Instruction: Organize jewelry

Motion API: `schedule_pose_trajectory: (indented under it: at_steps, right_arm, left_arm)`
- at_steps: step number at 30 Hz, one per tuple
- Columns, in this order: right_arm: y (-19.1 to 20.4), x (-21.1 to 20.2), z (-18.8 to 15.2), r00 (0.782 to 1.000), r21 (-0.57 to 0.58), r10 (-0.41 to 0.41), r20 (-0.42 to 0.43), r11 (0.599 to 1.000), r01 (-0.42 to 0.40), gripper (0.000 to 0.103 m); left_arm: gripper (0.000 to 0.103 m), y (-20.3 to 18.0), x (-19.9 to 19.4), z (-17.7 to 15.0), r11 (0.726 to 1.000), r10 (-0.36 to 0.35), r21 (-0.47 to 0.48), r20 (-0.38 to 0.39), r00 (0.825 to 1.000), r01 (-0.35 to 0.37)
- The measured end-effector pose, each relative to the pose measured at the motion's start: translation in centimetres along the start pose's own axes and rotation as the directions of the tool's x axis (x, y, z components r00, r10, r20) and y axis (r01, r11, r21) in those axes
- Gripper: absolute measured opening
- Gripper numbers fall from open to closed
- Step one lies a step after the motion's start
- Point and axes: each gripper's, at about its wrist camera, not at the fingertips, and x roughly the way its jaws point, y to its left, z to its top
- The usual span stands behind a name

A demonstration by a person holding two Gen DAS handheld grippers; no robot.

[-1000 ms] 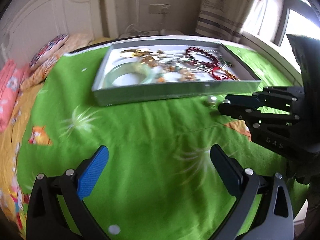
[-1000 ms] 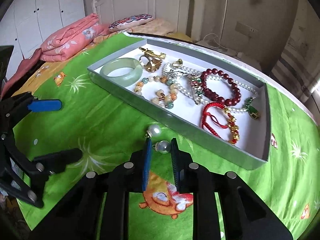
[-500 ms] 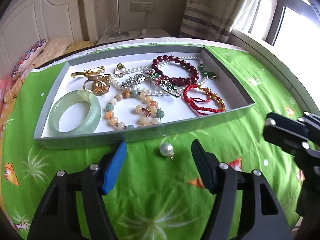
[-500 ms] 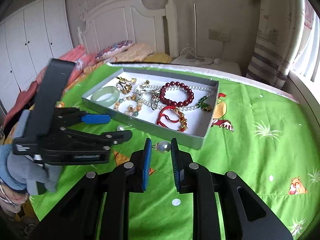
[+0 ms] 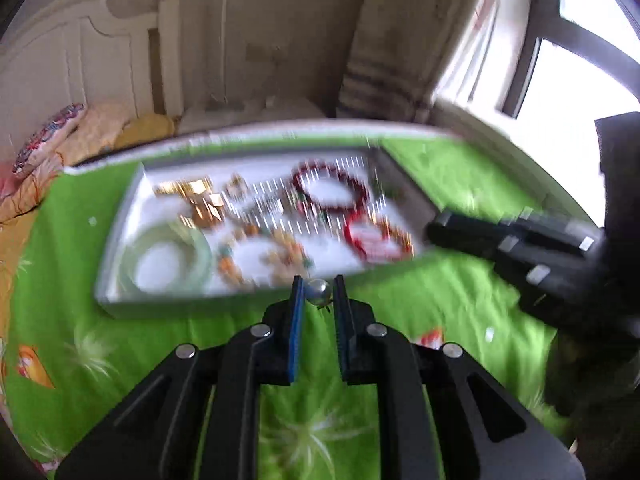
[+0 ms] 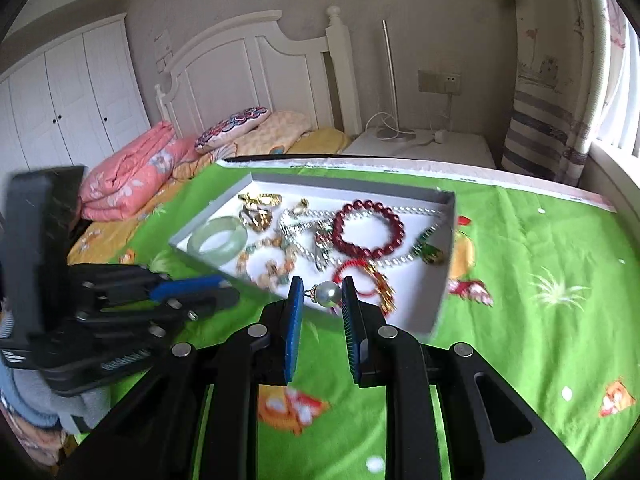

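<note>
While the left wrist view is smeared with blur, the left gripper (image 5: 317, 294) plainly has its fingers drawn close on a pearl earring (image 5: 319, 291), held above the near wall of the grey jewelry tray (image 5: 168, 307). The right gripper (image 6: 319, 294) pinches a second pearl earring (image 6: 327, 293) the same way, its gold cap toward the blue pad, over the tray's near corner (image 6: 436, 312). Each gripper shows in the other's view, the two reaching toward the tray from opposite sides. Inside the tray lie a pale jade bangle (image 6: 218, 236), a dark red bead bracelet (image 6: 368, 229), a red cord bracelet (image 6: 366, 276), a pearl strand (image 6: 412, 211) and gold pieces (image 6: 259, 200). The tray sits on a bright green cartoon bedsheet (image 6: 540, 320). Beyond are a folded pink quilt (image 6: 128, 176), a white headboard (image 6: 248, 68), a white wardrobe (image 6: 60, 100) and a striped curtain (image 6: 540, 120).
</note>
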Motion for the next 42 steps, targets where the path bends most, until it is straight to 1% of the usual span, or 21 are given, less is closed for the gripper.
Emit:
schedule_pose_trajectory:
  at_steps: [4,6,8,9,10,11,12,13,14,15,16,17,18,19,20,22,24,27,30,35,42]
  right_arm:
    - [0.7,2.7,0.9,0.999,-0.003,-0.011,-0.031,1.0,0.011,0.02]
    - [1.2,3.7,1.2,0.999,-0.011,-0.021,-0.041,1.0,0.021,0.02]
    - [1.4,4.4,1.4,0.999,-0.004,-0.009,-0.047,1.0,0.008,0.021]
    - [1.4,4.5,1.4,0.999,-0.004,-0.007,-0.048,1.0,0.007,0.023]
    - [1.5,4.6,1.5,0.999,-0.001,-0.007,-0.044,1.0,0.007,0.027]
    - [1.4,4.4,1.4,0.999,0.004,-0.005,-0.036,1.0,0.006,0.031]
    - [1.2,4.2,1.4,1.0,0.017,0.001,-0.02,1.0,0.0,0.04]
    - [1.0,3.8,1.2,1.0,0.029,0.004,-0.002,1.0,-0.004,0.05]
    - [0.8,3.3,1.1,1.0,0.043,-0.001,0.02,0.999,0.0,0.053]
    - [0.6,3.0,1.0,0.999,0.053,-0.005,0.034,0.999,0.003,0.053]
    - [0.3,2.4,0.8,0.999,0.071,-0.01,0.05,0.997,0.007,0.053]
    - [0.1,1.8,0.5,0.998,0.096,-0.021,0.066,0.995,0.015,0.053]
    - [-0.1,1.5,0.3,0.997,0.107,-0.036,0.071,0.994,0.028,0.054]
    - [0.0,1.0,0.0,0.994,0.107,-0.069,0.079,0.992,0.06,0.058]
    - [0.1,0.7,-0.1,0.992,0.103,-0.088,0.087,0.992,0.079,0.062]
    - [0.5,0.0,-0.5,0.982,0.092,-0.152,0.113,0.986,0.142,0.079]
    - [0.8,-0.2,-0.9,0.967,0.091,-0.22,0.125,0.974,0.21,0.085]
    - [0.6,0.2,-0.9,0.957,0.097,-0.271,0.103,0.96,0.261,0.086]
    - [-0.2,0.4,-0.8,0.955,0.121,-0.282,0.089,0.955,0.27,0.086]
    - [-0.5,0.6,-0.8,0.955,0.128,-0.287,0.081,0.953,0.275,0.086]
    - [-0.2,0.8,-0.9,0.955,0.114,-0.286,0.08,0.954,0.277,0.086]
  left_arm:
    - [0.014,1.9,1.3,2.8,0.998,0.025,-0.061,0.019,1.0,-0.024]
    - [0.014,3.0,2.6,3.6,0.995,0.023,-0.097,0.005,1.0,-0.022]
    - [0.014,3.8,3.6,4.0,0.993,0.042,-0.113,-0.011,0.999,-0.043]
    - [0.021,4.0,3.9,4.1,0.992,0.055,-0.114,-0.014,0.998,-0.056]
    - [0.042,4.2,4.0,4.0,0.99,0.074,-0.118,-0.012,0.997,-0.075]
    - [0.055,4.4,3.8,3.8,0.988,0.09,-0.124,0.003,0.996,-0.089]
    - [0.074,4.6,3.4,3.6,0.986,0.106,-0.132,0.027,0.994,-0.102]
    - [0.081,4.8,2.7,3.3,0.983,0.13,-0.141,0.063,0.99,-0.12]
    - [0.084,4.9,2.2,3.0,0.981,0.142,-0.146,0.087,0.986,-0.128]
    - [0.089,5.1,1.7,2.8,0.979,0.149,-0.153,0.105,0.983,-0.132]
    - [0.096,5.4,0.9,2.5,0.974,0.171,-0.171,0.136,0.976,-0.147]
    - [0.101,5.5,0.5,2.3,0.97,0.19,-0.182,0.155,0.969,-0.161]
    - [0.101,5.6,0.0,2.1,0.966,0.21,-0.191,0.18,0.961,-0.175]
    - [0.101,5.6,-0.6,1.9,0.962,0.227,-0.197,0.203,0.953,-0.187]
    - [0.101,5.6,-0.9,1.7,0.96,0.236,-0.2,0.209,0.949,-0.195]
    - [0.101,5.7,-1.1,1.1,0.95,0.27,-0.217,0.195,0.943,-0.227]
    - [0.101,5.7,-1.3,0.5,0.944,0.289,-0.219,0.19,0.938,-0.246]
    - [0.101,5.3,-1.5,-0.1,0.94,0.319,-0.191,0.187,0.929,-0.284]
    - [0.101,4.5,-2.1,-0.7,0.939,0.335,-0.16,0.227,0.915,-0.304]
    - [0.101,4.4,-1.9,-0.8,0.948,0.308,-0.148,0.213,0.927,-0.281]
    - [0.101,4.4,-1.8,-0.8,0.951,0.301,-0.145,0.21,0.93,-0.274]
